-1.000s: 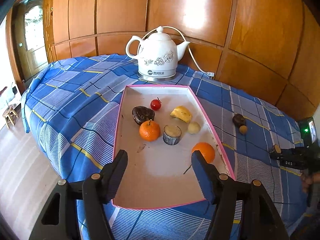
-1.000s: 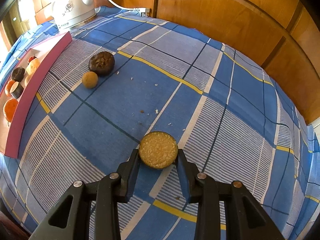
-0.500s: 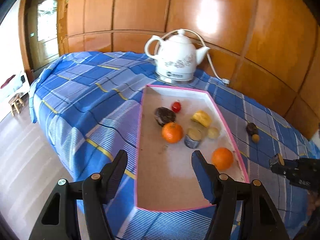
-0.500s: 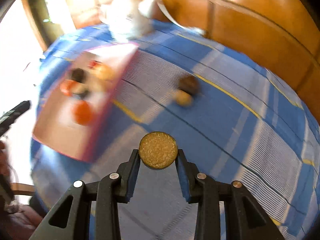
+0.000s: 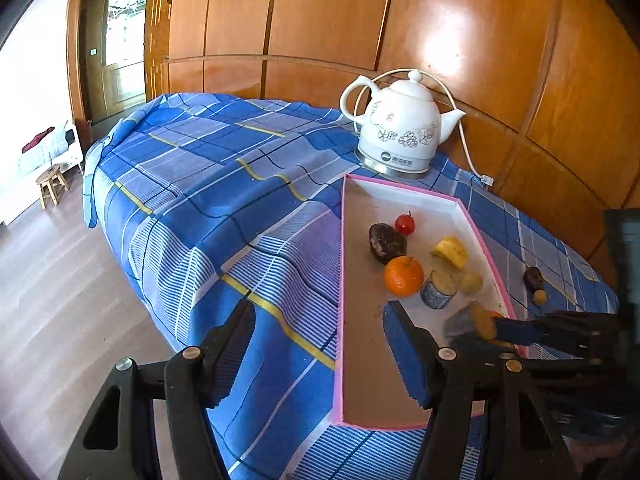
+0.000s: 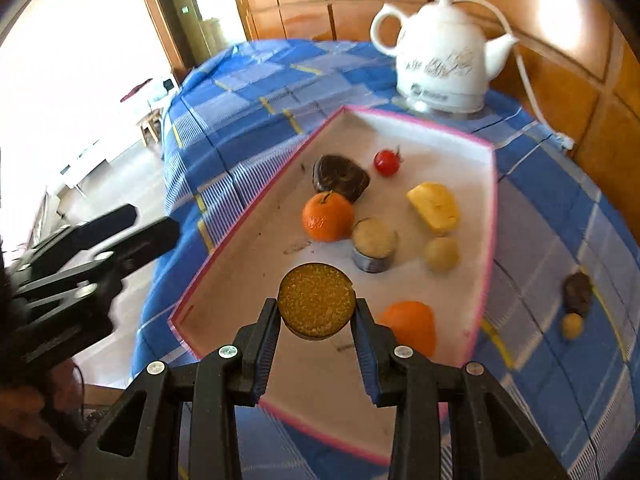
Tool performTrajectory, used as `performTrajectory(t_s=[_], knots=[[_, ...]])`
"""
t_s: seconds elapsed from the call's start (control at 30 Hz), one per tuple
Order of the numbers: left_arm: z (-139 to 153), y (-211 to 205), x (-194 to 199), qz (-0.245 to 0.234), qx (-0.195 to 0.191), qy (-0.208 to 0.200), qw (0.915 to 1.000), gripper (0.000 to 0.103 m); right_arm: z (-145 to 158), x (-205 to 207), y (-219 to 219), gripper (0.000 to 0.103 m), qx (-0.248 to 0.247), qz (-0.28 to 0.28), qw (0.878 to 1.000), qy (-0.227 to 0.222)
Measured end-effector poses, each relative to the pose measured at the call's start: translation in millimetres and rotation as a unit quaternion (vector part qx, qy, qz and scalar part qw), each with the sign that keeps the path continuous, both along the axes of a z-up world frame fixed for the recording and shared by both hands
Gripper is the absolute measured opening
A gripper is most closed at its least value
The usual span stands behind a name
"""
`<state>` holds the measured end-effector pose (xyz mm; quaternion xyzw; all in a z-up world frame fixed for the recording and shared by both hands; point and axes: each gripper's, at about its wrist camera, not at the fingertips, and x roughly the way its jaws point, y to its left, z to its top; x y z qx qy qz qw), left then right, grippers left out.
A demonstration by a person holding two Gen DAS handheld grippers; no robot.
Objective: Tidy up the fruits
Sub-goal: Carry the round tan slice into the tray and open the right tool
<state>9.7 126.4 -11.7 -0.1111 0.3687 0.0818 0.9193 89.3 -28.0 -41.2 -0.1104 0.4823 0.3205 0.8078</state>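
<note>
1. Right gripper: jaws clamped on a round fruit slice, grainy yellow face toward the camera, held above the near part of the pink-rimmed tray.
2. Left gripper: jaws spread wide, holding nothing, poised over the tray's near left rim and the blue plaid cloth.
3. Near tray zone: whole orange beside the right gripper's right finger, partly hidden behind it.
4. Middle tray zone: stemmed tangerine, short cylinder piece with a pale cut top just beside it, small pale round fruit to the right.
5. Far tray zone: dark wrinkled fruit touching the tangerine, yellow wedge, small red fruit.
6. Outside the tray, on the cloth to the right: dark round fruit with a small yellowish ball just beside it.
7. Beyond the tray's far edge: white floral kettle on its base, cord trailing along the wood-panelled wall.
</note>
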Motion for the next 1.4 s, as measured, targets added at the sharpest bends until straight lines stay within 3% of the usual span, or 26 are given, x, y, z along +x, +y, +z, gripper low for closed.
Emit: performTrajectory(t_s=[0.2,0.57,1.4], knots=[[-4.0,-2.9,0.9,-0.005,0.002,0.005,1.0000,0.067,-18.2,5.8,-0.1,0.040,-0.022,-0.003,1.000,0.007],[2.1,-11.8,-1.5,-0.017,0.005,-0.001,0.9998,0.067,16.9,-5.5,-25.3,0.045,0.029,-0.034,0.999,-0.024],[10.5,-53.1,-5.5,-0.069,0.029,-0.002,0.9972,0.068,34.9,-22.5,-87.1,0.045,0.050,-0.121,0.990,-0.059]])
